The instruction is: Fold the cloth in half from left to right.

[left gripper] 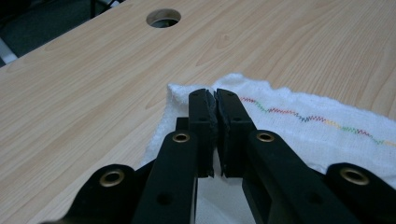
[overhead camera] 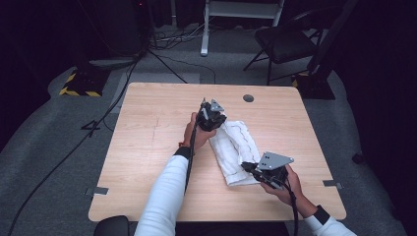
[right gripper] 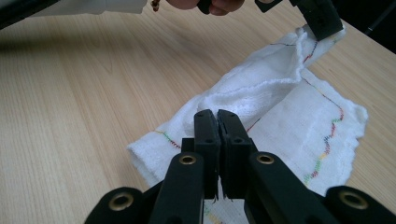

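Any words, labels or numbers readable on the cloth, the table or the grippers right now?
None. The white cloth carries only a coloured zigzag stitch line, no lettering. The wooden table is unmarked, and the left gripper and right gripper show no print.

Cloth [overhead camera: 236, 151] on the table [overhead camera: 147, 147], right of centre, before the round hole [overhead camera: 248, 98].

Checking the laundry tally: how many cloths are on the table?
1. A white woven cloth with multicolour zigzag stitching lies right of centre on the light wooden table, half folded between the left claw and the right claw. Another could hide within its folds.
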The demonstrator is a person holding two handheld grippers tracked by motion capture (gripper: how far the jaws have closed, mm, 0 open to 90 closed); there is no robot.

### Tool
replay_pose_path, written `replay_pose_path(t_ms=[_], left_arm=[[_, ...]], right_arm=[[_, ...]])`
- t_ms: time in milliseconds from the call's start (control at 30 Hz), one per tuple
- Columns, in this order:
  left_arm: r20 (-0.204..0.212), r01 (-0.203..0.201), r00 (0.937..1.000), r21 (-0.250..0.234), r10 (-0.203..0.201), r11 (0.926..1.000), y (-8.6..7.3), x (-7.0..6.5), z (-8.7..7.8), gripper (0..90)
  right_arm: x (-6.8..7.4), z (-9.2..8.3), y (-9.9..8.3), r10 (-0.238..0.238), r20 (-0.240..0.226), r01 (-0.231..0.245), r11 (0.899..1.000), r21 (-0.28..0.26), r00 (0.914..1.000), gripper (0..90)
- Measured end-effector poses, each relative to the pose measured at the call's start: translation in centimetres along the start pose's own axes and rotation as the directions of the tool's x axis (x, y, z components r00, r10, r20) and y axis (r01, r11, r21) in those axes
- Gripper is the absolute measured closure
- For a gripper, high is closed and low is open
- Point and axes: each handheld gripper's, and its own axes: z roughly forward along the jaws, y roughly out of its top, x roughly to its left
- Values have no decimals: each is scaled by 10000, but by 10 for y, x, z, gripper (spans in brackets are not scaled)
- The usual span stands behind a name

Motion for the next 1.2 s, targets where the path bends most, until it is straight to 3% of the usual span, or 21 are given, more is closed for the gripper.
replay_pose_path(t_ms=[267,500,800,1200], left_arm=[[299,-125,9995,114,121,9999,8,-8,14,855],[336,-300,9990,164,294,9994,15,-13,20,855],[367,-589,9977,314,577,9978,22,-24,35,854],[375,-807,9962,462,790,9957,27,-34,52,852]], right_arm=[[-4,-4,-5,122,109,-123,9999,111,9999,874],[-3,-9,-8,42,261,-47,9998,198,9996,874],[-11,-17,-21,270,548,-293,9987,418,9981,873],[-16,-18,-31,166,537,-216,9953,946,9984,871]])
